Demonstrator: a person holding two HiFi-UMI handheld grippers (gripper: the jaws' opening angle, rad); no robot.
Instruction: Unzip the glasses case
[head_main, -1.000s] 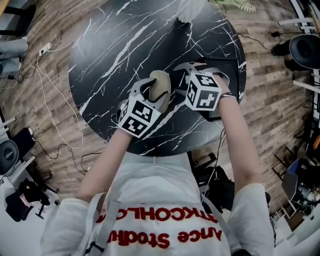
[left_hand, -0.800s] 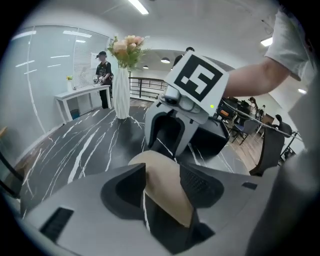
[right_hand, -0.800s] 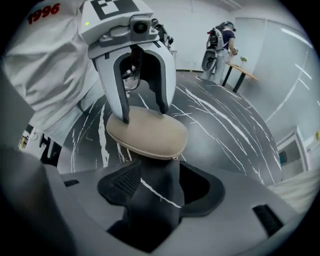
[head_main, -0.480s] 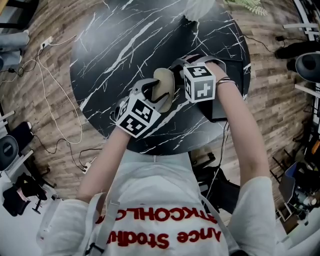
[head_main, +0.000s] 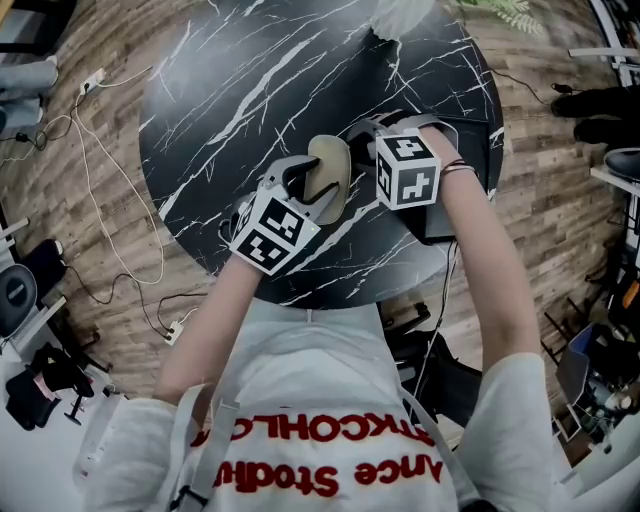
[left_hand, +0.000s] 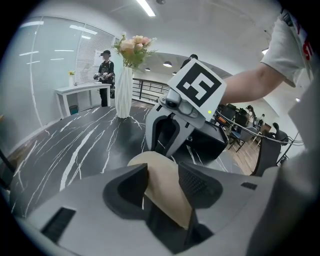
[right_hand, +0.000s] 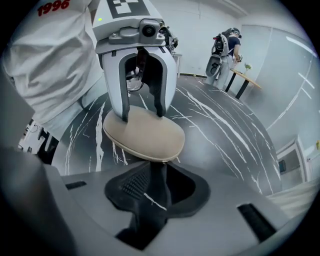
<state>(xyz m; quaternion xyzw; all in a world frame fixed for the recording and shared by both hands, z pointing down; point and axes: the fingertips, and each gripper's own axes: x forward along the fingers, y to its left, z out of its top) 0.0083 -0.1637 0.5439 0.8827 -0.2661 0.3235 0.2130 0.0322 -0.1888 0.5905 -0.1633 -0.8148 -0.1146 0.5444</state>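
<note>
A beige oval glasses case (head_main: 328, 165) lies on the black marble table (head_main: 230, 90). My left gripper (head_main: 305, 180) straddles its near end. In the left gripper view the case (left_hand: 160, 175) fills the gap between the jaws, which are closing slightly and press on its sides. My right gripper (head_main: 362, 150) points steeply down at the case's other end. In the right gripper view the case (right_hand: 142, 135) lies just beyond the jaw tips (right_hand: 156, 167), its small zipper pull (right_hand: 164, 161) at the tips. These jaws are closing, with a narrow gap left between them.
A black flat box (head_main: 462, 140) lies on the table under my right forearm. A white vase with flowers (left_hand: 125, 85) stands at the table's far edge. Cables (head_main: 100, 200) trail over the wooden floor to the left. People stand in the background.
My right gripper has rolled at the wrist and shifted slightly toward the case's end. The left gripper and the case have stayed where they were.
</note>
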